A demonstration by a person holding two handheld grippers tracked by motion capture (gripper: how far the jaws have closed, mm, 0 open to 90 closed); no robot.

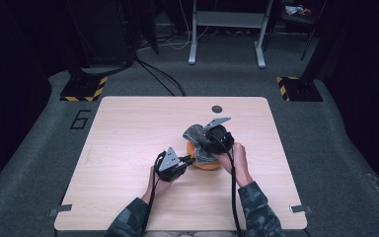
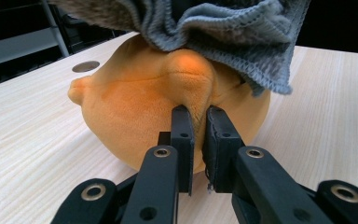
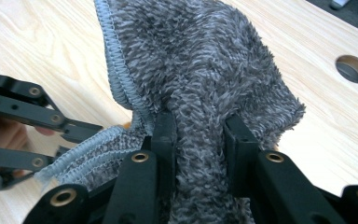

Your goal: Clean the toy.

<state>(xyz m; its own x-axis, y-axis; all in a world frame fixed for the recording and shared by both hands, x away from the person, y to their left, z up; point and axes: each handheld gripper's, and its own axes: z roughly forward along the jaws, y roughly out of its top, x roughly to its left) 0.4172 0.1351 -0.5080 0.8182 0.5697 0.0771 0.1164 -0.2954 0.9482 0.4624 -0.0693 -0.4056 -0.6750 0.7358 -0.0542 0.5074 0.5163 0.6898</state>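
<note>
An orange plush toy (image 1: 203, 162) (image 2: 140, 107) lies near the middle of the wooden table (image 1: 128, 128). My left gripper (image 1: 190, 159) (image 2: 199, 126) is shut on a fold of the plush at its near side. A grey fuzzy cloth (image 1: 196, 137) (image 2: 223, 28) (image 3: 200, 70) drapes over the top of the toy. My right gripper (image 1: 211, 144) (image 3: 199, 133) is shut on a bunched part of that cloth, just above the toy. The left gripper's black linkage shows at the left edge of the right gripper view.
A round cable hole (image 1: 217, 108) (image 3: 353, 68) (image 2: 86, 66) sits in the table's far side. Grey carpet surrounds the table, with a white frame (image 1: 227, 29) and black stands with yellow-striped bases (image 1: 84, 89) behind it.
</note>
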